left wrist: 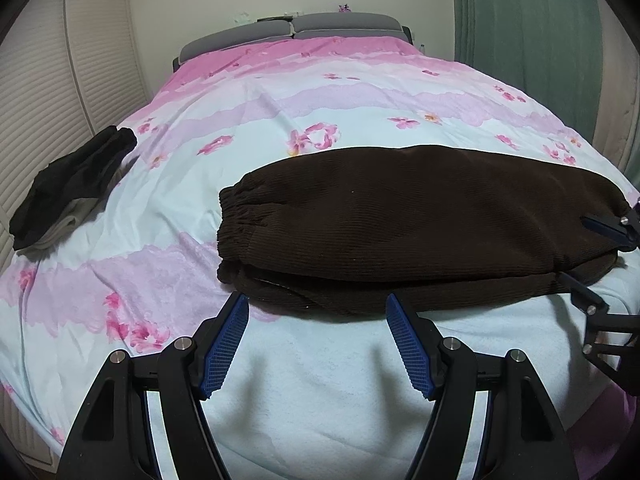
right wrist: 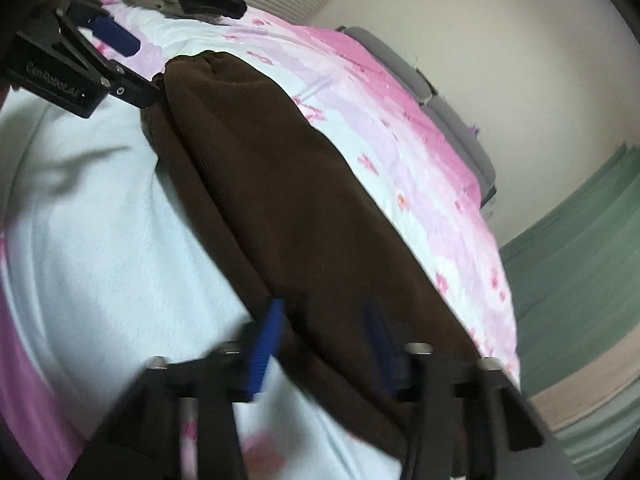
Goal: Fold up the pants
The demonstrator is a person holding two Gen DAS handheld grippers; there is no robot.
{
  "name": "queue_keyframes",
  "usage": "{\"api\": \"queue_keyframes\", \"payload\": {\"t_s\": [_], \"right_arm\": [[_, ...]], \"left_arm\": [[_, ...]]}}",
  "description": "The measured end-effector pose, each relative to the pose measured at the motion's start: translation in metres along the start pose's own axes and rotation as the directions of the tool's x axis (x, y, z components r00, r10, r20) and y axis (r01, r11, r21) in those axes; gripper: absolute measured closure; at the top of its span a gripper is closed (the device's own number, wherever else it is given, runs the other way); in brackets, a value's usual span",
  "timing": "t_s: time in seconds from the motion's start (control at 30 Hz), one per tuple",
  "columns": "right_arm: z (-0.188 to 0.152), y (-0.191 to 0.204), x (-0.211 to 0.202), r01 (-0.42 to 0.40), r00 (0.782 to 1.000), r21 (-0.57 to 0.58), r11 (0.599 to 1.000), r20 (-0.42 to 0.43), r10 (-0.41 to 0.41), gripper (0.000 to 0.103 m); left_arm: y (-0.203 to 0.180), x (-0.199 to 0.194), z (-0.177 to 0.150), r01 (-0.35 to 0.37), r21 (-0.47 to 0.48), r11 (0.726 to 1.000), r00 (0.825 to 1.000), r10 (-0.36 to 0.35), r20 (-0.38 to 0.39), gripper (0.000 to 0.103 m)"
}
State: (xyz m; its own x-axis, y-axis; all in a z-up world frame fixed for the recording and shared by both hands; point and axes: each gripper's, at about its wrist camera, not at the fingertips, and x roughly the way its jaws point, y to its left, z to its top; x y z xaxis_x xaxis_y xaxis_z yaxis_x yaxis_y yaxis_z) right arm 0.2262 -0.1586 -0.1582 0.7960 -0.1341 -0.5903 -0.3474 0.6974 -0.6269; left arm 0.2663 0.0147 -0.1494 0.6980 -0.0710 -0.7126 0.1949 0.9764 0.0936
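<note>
The brown corduroy pants (left wrist: 420, 224) lay across the near part of the bed (left wrist: 280, 92), on its pink-flowered cover, already doubled over: one layer sat on top of another, with the gathered elastic ends stacked at the left. By the look of it, at least one fold was done and the bundle was long and narrow, so I judged another fold across its length was probably left.

The left tongs (left wrist: 316, 340) stood spread wide and empty, just short of the near edge of the cloth. The right tongs (right wrist: 324, 344) were at the other end of the pants, fingers on either side of the fabric; the view was blurred, so I could not tell whether they gripped it.

A pile of dark clothes (left wrist: 72, 188) sat well apart at the bed's left edge.
</note>
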Motion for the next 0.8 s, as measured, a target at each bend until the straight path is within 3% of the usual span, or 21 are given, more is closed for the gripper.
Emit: {"api": "queue_keyframes", "payload": {"t_s": [0.7,0.8], "right_arm": [[0.004,0.015,0.043,-0.085,0.995,-0.122,0.989,-0.069,0.077,0.056],[0.007,0.013,0.053,-0.09,0.993,-0.106,0.99,-0.082,0.081,0.071]], "left_arm": [[0.008,0.015,-0.003,0.003,-0.017,1.0,1.0,-0.003,-0.021,0.032],[0.009,0.015,-0.002,-0.001,-0.02,1.0,1.0,0.0,-0.021,0.032]]}}
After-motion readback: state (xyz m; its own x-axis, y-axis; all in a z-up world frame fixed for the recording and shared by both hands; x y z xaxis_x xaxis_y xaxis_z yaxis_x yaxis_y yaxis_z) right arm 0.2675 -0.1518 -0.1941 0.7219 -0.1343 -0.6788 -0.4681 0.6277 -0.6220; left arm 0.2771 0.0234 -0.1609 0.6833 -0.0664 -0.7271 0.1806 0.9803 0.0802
